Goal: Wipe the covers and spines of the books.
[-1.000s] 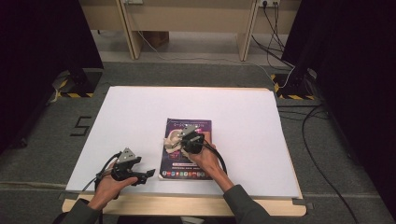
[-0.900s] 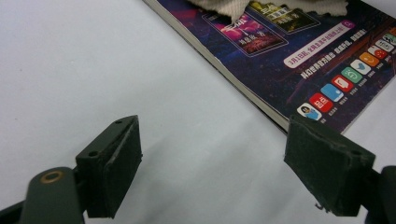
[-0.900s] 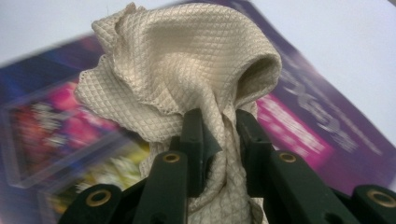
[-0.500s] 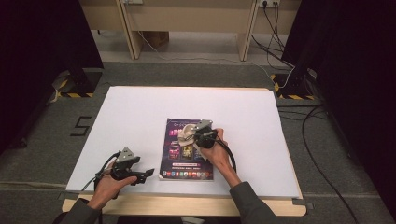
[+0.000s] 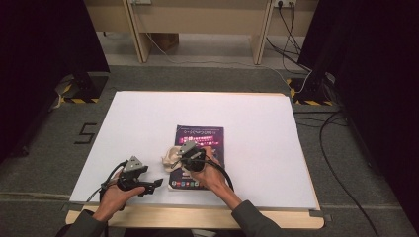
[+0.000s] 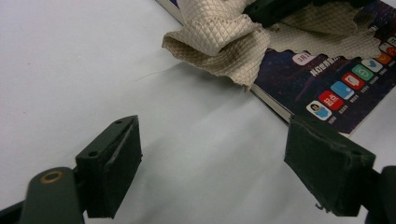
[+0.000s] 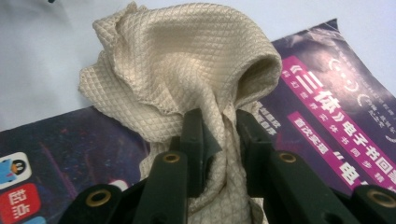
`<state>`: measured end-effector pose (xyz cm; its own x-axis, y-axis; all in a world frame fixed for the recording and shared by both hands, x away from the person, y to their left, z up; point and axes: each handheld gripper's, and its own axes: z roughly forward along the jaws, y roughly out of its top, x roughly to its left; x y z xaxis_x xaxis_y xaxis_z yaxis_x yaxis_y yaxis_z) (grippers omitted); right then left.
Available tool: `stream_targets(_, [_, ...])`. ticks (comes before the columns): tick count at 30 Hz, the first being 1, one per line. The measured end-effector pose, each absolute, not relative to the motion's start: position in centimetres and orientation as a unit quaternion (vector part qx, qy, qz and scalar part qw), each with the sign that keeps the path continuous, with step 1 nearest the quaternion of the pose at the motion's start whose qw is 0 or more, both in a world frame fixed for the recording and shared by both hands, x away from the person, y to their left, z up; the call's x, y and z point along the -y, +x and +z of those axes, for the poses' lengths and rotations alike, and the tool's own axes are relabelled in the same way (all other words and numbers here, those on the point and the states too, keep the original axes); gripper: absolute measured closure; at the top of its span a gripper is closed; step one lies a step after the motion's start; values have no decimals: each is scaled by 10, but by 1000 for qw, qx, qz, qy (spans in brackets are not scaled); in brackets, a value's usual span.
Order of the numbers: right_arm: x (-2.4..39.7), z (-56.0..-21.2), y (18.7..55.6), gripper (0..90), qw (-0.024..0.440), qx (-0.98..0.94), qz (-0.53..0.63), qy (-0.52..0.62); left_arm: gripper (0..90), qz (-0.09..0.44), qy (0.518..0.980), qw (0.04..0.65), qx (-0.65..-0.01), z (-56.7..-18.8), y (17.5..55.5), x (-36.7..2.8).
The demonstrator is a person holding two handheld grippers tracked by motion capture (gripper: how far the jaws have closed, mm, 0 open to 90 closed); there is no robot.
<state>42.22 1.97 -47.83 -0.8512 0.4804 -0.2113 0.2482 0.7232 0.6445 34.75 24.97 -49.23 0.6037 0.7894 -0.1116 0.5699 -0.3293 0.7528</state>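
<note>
Beige quilted cloth (image 7: pixel 187 70) bunched in right tool (image 7: pixel 219 135), glossy purple book (image 7: pixel 327 116) beneath, left tool (image 6: pixel 210 154) wide open, empty.

floor (image 5: pixel 197 79): grey carpet | desk (image 5: pixel 197 15): wooden, behind | sides: black curtains (image 5: pixel 44 44)

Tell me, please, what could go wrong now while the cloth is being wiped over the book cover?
1. The right gripper pinches only a bunch of the cloth, so it may slip out mid-wipe.
2. The left gripper stands open beside the book, not holding it, so the book might slide across the white table.
3. The cloth overhangs the book's left edge and could catch there.
</note>
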Motion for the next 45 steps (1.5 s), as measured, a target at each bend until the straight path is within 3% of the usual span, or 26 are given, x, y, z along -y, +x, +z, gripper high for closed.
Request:
stream_targets(7, [-7,-478,429,757,184,-906,314,217,184,139,803,397,-423,-492,348,-250])
stream_targets(21, [79,-477,449,756,227,-876,291,311,184,137,804,396,-421,-492,347,-249])
stream_targets(26, [73,-476,445,757,241,-880,279,298,184,138,805,396,-419,-492,348,-248])
stream_targets(40, [-1,-479,402,755,182,-907,323,202,184,142,804,386,-430,-493,349,-252])
stream_targets(45, [-6,-479,399,755,176,-909,324,194,185,141,805,385,-430,-493,349,-251])
